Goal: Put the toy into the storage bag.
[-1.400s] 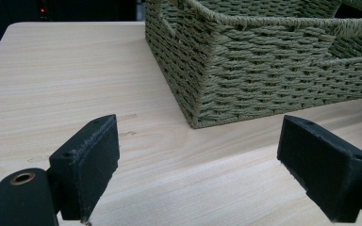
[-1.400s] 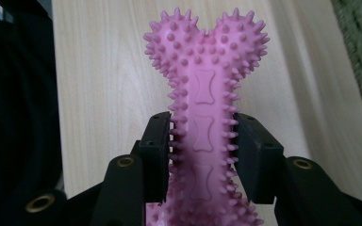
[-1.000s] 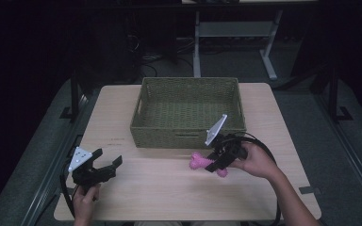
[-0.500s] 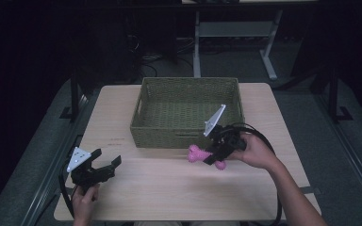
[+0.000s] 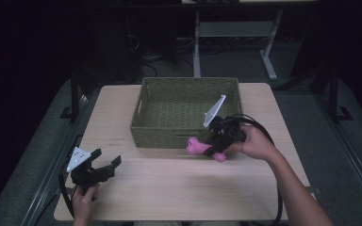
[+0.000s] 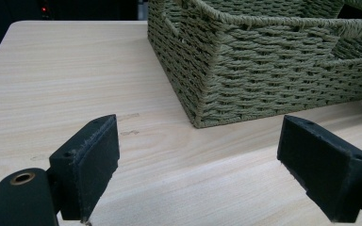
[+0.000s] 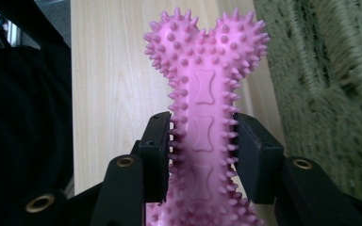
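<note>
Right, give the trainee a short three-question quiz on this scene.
1. True or false: the right gripper is shut on the pink bone toy.
2. Multiple choice: the left gripper has its jaws A) shut on the basket, B) open over the table, C) shut on the toy.
3. Fill in: in the high view, the toy is held just outside the basket's ____ wall.

Key: 1 true; 2 B; 3 near.
</note>
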### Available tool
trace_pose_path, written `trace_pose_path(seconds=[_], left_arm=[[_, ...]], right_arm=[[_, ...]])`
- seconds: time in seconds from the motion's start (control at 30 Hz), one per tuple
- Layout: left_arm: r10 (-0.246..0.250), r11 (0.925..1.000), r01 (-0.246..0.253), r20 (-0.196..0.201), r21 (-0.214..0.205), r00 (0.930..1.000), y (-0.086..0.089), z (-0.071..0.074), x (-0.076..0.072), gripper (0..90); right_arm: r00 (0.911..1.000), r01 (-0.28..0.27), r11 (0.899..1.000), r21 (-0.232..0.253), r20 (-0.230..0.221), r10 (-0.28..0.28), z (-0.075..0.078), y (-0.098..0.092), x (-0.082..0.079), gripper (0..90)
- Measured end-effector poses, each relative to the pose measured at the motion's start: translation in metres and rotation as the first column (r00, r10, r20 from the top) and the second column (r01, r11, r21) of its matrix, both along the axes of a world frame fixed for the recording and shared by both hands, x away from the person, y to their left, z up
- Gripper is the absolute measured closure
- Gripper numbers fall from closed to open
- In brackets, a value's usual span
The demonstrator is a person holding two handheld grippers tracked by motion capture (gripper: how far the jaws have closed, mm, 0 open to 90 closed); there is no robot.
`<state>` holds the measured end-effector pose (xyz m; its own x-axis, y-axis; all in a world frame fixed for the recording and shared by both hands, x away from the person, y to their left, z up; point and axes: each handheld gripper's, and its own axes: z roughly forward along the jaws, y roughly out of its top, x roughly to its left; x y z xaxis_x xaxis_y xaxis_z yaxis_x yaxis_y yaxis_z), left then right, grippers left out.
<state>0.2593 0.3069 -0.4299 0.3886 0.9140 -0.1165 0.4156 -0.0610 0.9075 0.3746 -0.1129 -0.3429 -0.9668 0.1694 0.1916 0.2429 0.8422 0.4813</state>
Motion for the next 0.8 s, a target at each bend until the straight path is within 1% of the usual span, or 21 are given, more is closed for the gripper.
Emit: trace_pose_path(seconds=[0.17,0.27,0.37,0.53,0.6,0.67,0.8], left_arm=[[-0.001,1.0000,0.001,-0.001,0.001,1.0000,0.000,0.000,0.000,13.0],[-0.001,1.0000,0.001,-0.001,0.001,1.0000,0.000,0.000,0.000,13.0],[-0.001,1.0000,0.001,-0.001,0.003,1.0000,0.000,0.000,0.000,13.0],[-0.001,1.0000,0.001,-0.001,0.003,1.0000,0.001,0.000,0.000,13.0],[-0.001,1.0000,0.001,-0.001,0.004,1.0000,0.001,0.000,0.000,13.0],[0.000,1.0000,0.000,-0.001,0.003,1.0000,0.001,0.000,0.000,13.0],[0.002,1.0000,-0.002,0.000,0.002,1.0000,0.001,0.000,0.000,13.0]], right_arm=[[1.0000,0.004,1.000,-0.005,0.000,-0.004,0.004,0.000,0.006,58.1],[0.9999,0.008,1.000,0.004,-0.008,-0.008,0.005,-0.001,0.010,58.1],[0.9999,0.013,1.000,-0.006,-0.008,-0.013,0.005,-0.001,0.013,58.1],[0.9999,0.009,1.000,-0.009,-0.005,-0.009,0.009,0.000,0.018,58.1],[0.9999,0.007,1.000,-0.003,-0.015,-0.008,0.010,0.000,0.020,58.1],[0.9999,0.010,1.000,-0.014,-0.009,-0.010,0.011,0.000,0.022,58.1],[0.9999,0.003,1.000,-0.016,-0.011,-0.003,0.014,0.003,0.026,58.1]])
